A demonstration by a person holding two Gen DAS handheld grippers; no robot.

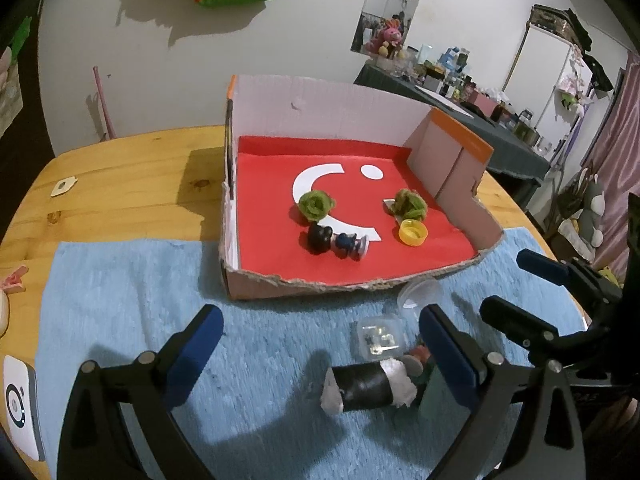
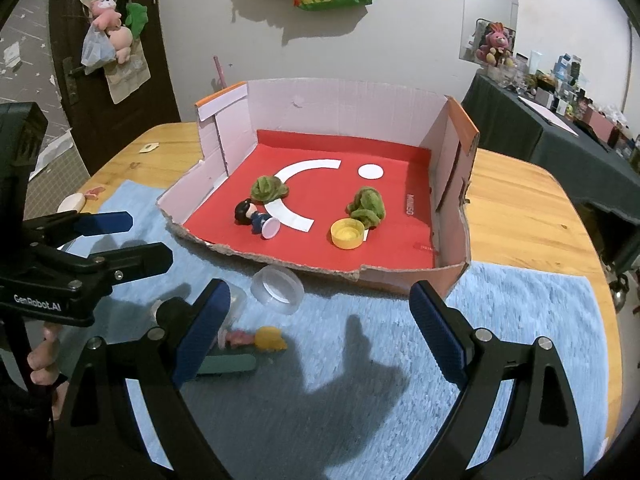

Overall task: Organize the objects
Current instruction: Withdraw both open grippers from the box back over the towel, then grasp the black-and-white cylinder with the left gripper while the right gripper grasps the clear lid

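Observation:
A cardboard box (image 1: 452, 164) with a red floor holds two green fuzzy balls (image 1: 316, 205), a yellow cap (image 1: 413, 232) and a lying dark-haired figurine (image 1: 336, 242); the box also shows in the right wrist view (image 2: 452, 184). On the blue towel (image 1: 132, 304) lie a black roll with white ends (image 1: 366, 390), a small clear case (image 1: 378, 336) and a clear round lid (image 2: 278, 284). A small doll with yellow hair (image 2: 260, 338) lies by a green stick (image 2: 228, 364). My left gripper (image 1: 320, 344) is open above the roll. My right gripper (image 2: 320, 320) is open and empty over the towel.
The wooden table (image 2: 516, 196) carries the towel and box. A white device (image 1: 18, 404) lies at the table's left edge. A dark cluttered side table (image 2: 560, 128) stands to the right. A wall is behind the box.

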